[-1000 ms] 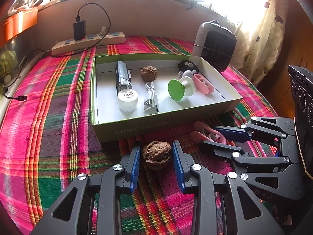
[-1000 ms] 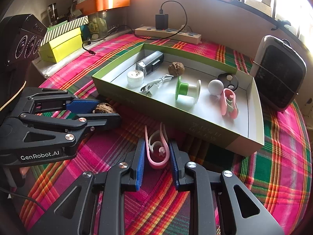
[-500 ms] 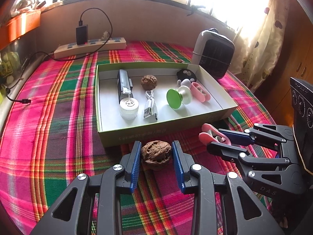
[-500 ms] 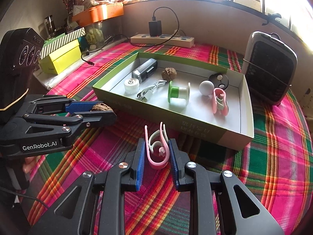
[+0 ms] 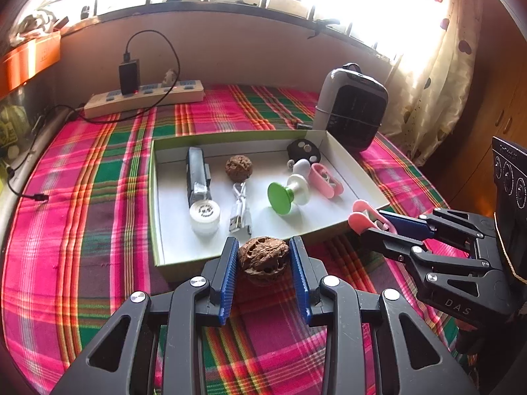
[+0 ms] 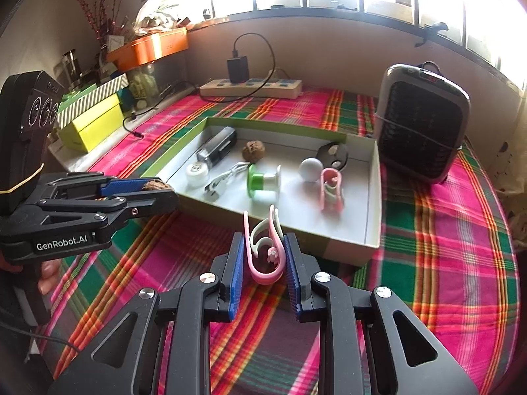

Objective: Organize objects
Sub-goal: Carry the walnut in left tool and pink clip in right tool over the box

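My left gripper (image 5: 263, 256) is shut on a brown walnut (image 5: 263, 259), lifted just in front of the near wall of the green-rimmed box (image 5: 171, 265). My right gripper (image 6: 264, 256) is shut on a pink clip (image 6: 265, 251), raised over the plaid cloth before the box's near wall (image 6: 286, 230). In the right wrist view the left gripper (image 6: 158, 190) shows at the left with the walnut (image 6: 154, 185) between its pads. In the left wrist view the right gripper (image 5: 372, 222) shows at the right with the pink clip (image 5: 362, 215).
Inside the box lie a second walnut (image 5: 238, 168), a grey device (image 5: 197, 177), a white jar (image 5: 205, 215), a USB cable (image 5: 240, 210), a green spool (image 5: 286, 196), a white ball (image 6: 310, 168), another pink clip (image 5: 326, 179) and a black disc (image 5: 303, 151). A heater (image 6: 421, 121) and power strip (image 5: 145, 100) stand behind.
Both grippers have risen off the cloth with their objects, the walnut and the pink clip, and now sit higher against the box's near wall.
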The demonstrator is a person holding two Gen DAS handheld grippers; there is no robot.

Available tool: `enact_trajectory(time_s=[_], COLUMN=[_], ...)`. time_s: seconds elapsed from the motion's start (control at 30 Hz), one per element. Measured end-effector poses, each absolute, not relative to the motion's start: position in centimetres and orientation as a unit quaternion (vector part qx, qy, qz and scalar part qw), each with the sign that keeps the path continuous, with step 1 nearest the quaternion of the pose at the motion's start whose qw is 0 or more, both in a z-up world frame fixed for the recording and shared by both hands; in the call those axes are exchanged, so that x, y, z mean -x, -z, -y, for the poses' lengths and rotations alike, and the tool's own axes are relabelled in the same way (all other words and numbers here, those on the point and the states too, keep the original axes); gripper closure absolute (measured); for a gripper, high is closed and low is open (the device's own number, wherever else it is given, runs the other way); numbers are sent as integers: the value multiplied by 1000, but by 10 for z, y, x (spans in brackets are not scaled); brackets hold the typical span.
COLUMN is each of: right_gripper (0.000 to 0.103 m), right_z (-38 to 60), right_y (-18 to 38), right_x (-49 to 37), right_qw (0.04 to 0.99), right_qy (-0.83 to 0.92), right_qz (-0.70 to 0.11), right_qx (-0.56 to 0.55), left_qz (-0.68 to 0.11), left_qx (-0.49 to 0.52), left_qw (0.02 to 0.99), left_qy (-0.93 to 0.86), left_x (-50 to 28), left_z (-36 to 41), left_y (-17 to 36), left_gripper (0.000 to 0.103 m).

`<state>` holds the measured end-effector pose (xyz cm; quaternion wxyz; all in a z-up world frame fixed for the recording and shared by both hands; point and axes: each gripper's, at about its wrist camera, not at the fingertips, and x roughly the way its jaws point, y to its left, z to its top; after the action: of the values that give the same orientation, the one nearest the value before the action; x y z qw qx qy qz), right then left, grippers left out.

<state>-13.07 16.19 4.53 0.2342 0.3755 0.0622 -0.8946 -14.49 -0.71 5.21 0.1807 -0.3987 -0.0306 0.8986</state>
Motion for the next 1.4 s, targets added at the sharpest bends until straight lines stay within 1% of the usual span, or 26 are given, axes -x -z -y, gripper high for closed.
enact_trajectory(time_s=[0.33, 0.6, 0.9, 1.4], right_gripper=[79, 79, 79, 79], right_z=[-171, -171, -162, -159], right_y=[-51, -49, -40, -25], right_x=[159, 178, 196, 212], right_qw=[207, 204, 226, 236], right_qy=[900, 895, 880, 864], right_qz=[-54, -55, -64, -66], right_qx=[-380, -393, -413, -439], left_qz=[21, 15, 16, 6], left_qx=[403, 408, 424, 432], left_qw=[184, 183, 178, 180], left_qy=[-896, -894, -888, -884], left_x=[166, 182, 195, 205], left_z=[-9, -17, -17, -23], left_y=[-52, -50, -39, -31], left_gripper=[74, 74, 74, 74])
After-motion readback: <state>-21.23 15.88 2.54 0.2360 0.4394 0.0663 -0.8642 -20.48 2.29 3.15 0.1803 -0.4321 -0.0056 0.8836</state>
